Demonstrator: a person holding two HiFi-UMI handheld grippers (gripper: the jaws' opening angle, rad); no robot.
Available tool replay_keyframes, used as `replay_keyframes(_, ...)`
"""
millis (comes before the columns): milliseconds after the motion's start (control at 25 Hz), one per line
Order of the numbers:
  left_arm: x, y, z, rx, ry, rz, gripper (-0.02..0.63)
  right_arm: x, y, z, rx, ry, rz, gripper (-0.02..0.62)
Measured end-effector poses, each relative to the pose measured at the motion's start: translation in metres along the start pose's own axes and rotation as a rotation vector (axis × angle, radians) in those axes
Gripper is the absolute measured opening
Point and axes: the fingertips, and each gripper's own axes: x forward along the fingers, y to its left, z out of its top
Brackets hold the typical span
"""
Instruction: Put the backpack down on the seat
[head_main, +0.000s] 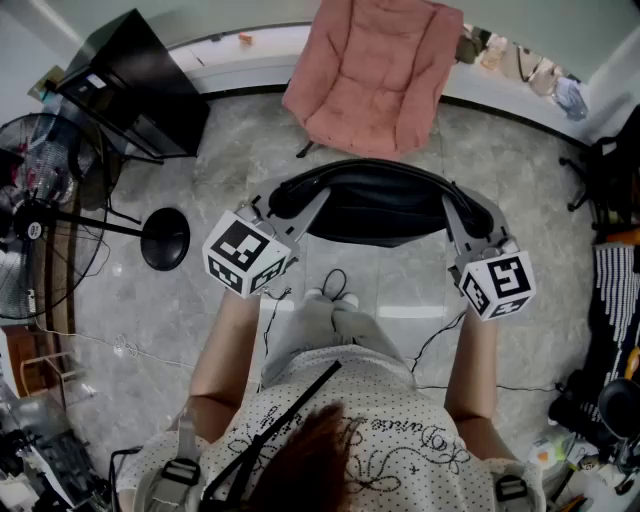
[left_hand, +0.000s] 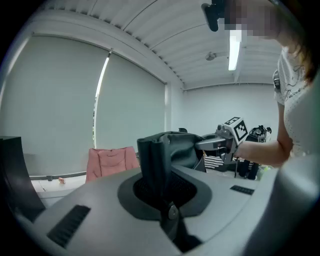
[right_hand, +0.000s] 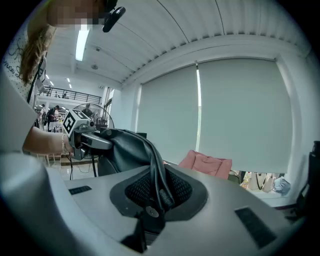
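Note:
A black backpack (head_main: 372, 205) hangs in the air between my two grippers, above the grey floor. My left gripper (head_main: 272, 212) is shut on its left end, where a fold of black fabric (left_hand: 155, 165) stands pinched in the jaws. My right gripper (head_main: 470, 235) is shut on the right end, gripping a black strap edge (right_hand: 159, 180). The pink cushioned seat (head_main: 375, 70) lies beyond the backpack, at the top of the head view. It also shows as the pink seat (left_hand: 111, 161) in the left gripper view and as the pink seat (right_hand: 207, 164) in the right gripper view.
A black table (head_main: 140, 85) stands at the upper left, with a standing fan (head_main: 40, 215) and its round base (head_main: 165, 238) beside it. Cables trail over the floor near the person's feet (head_main: 332, 298). Clutter lines the right edge (head_main: 610, 300) and the windowsill (head_main: 520, 62).

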Motion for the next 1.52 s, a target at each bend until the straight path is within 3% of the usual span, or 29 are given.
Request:
replay_keyframes(480, 0.013, -0.007, 0.000, 0.002, 0.006, 0.023, 0.023, -0.001, -0.017, -0.005, 0.050, 0.000, 0.025, 0.060)
replay_keyframes(840, 0.032, 0.016, 0.001, 0.004, 0.016, 0.025, 0.023, 0.021, -0.033, -0.005, 0.054, 0.012, 0.019, 0.060)
replay_keyframes(1160, 0.079, 0.069, 0.008, -0.003, 0.010, 0.000, 0.023, 0.069, -0.075, 0.002, 0.062, 0.028, -0.009, 0.060)
replay_keyframes(1520, 0.147, 0.164, 0.021, -0.021, 0.001, -0.030, 0.023, 0.160, -0.139, 0.018, 0.069, 0.036, -0.035, 0.060)
